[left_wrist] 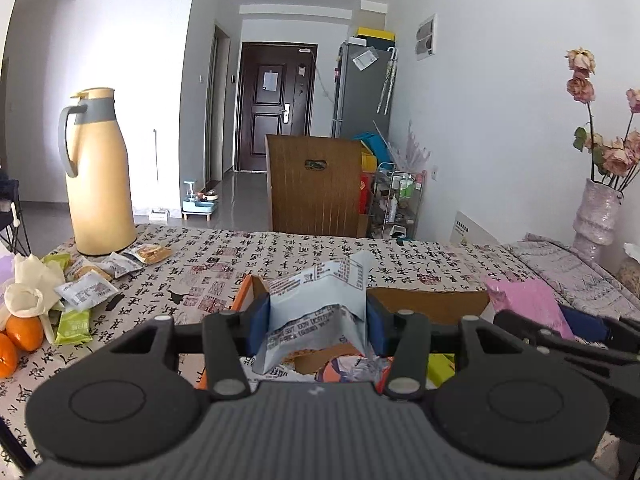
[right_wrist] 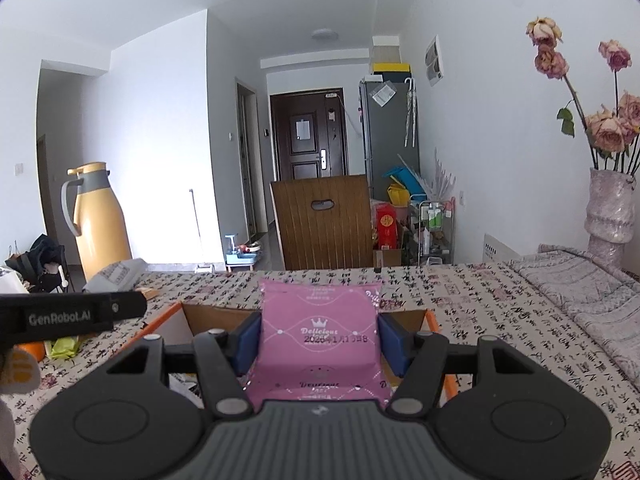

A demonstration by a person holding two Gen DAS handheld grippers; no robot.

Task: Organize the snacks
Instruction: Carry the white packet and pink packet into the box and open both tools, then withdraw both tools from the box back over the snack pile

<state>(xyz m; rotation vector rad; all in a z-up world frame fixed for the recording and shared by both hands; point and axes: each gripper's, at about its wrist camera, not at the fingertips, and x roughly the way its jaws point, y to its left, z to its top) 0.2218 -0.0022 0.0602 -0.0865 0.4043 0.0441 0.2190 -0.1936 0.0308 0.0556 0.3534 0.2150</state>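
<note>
A: What do we have in our left gripper (left_wrist: 318,322)?

B: A pale blue-grey snack packet (left_wrist: 320,300), crumpled, pinched between the two blue pads, so the jaws are partly closed and pressing on its sides. We hold it over the cardboard box (left_wrist: 432,300) with the orange edge, which sits on the table (left_wrist: 224,264) with the calligraphy-print cloth.

A: And our right gripper (right_wrist: 318,344)?

B: Its jaws stand a bit wider, clamped on a pink snack packet (right_wrist: 320,320) marked with a crown. That one also hangs over the box (right_wrist: 208,316), just beside the left gripper's packet.

A: Where are the other snacks?

B: We see a loose pile of snack packets (left_wrist: 100,276) at the left of the table, in front of the yellow thermos jug (left_wrist: 102,176). Green ones and silver ones lie mixed, next to two oranges (left_wrist: 20,340) and a crumpled cream glove (left_wrist: 30,288).

A: Anything inside the box?

B: A few printed wrappers (left_wrist: 344,368) show below the left packet; we cannot tell what they are.
</note>
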